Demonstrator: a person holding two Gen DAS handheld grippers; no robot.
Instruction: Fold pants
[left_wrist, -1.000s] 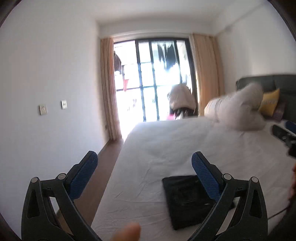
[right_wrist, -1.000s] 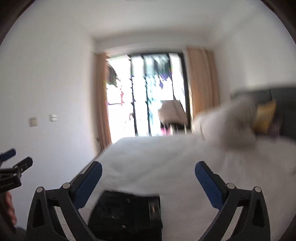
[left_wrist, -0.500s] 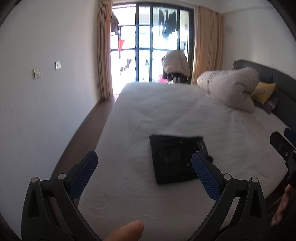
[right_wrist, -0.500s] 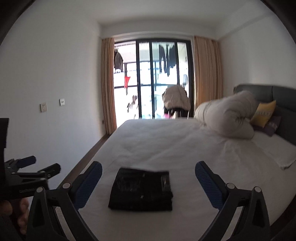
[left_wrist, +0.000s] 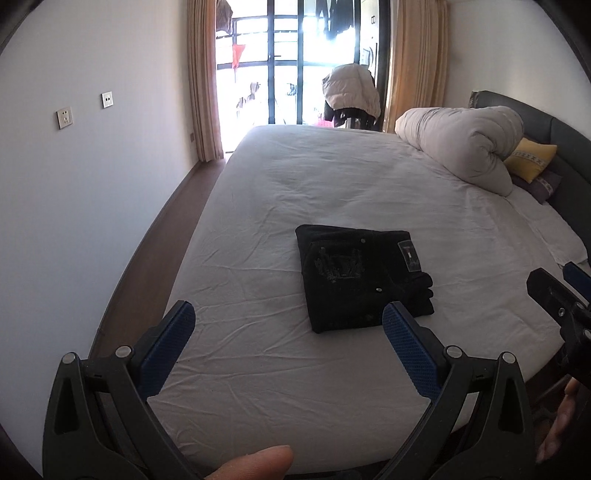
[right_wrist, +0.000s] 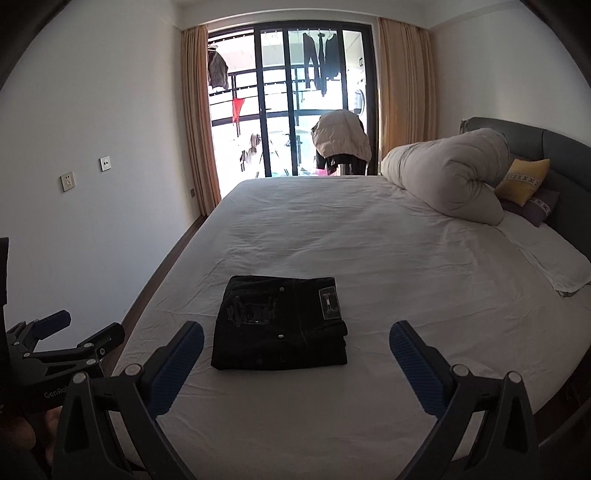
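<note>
Black pants (left_wrist: 360, 278) (right_wrist: 282, 321) lie folded into a flat rectangle on the white bed sheet (left_wrist: 332, 184) (right_wrist: 369, 251), waistband label facing up. My left gripper (left_wrist: 288, 328) hangs open above the near part of the bed, short of the pants and a little to their left, nothing between its blue pads. Held back and above the bed, my right gripper (right_wrist: 295, 339) is open too, with the pants framed between its fingers but apart from them. Each gripper shows at the edge of the other's view: the right gripper (left_wrist: 561, 295), the left gripper (right_wrist: 62, 339).
A rolled duvet (right_wrist: 443, 177) and yellow pillow (right_wrist: 522, 181) lie by the grey headboard (right_wrist: 565, 147) at right. A folded white cloth (right_wrist: 554, 258) rests on the bed's right side. Wooden floor (left_wrist: 155, 258) runs along the left wall. Glass doors (right_wrist: 295, 99) and a draped chair (right_wrist: 341, 140) stand beyond.
Both grippers have pulled back and risen away from the bed, so the folded pants now sit farther off and fully in view. Both stayed open throughout.
</note>
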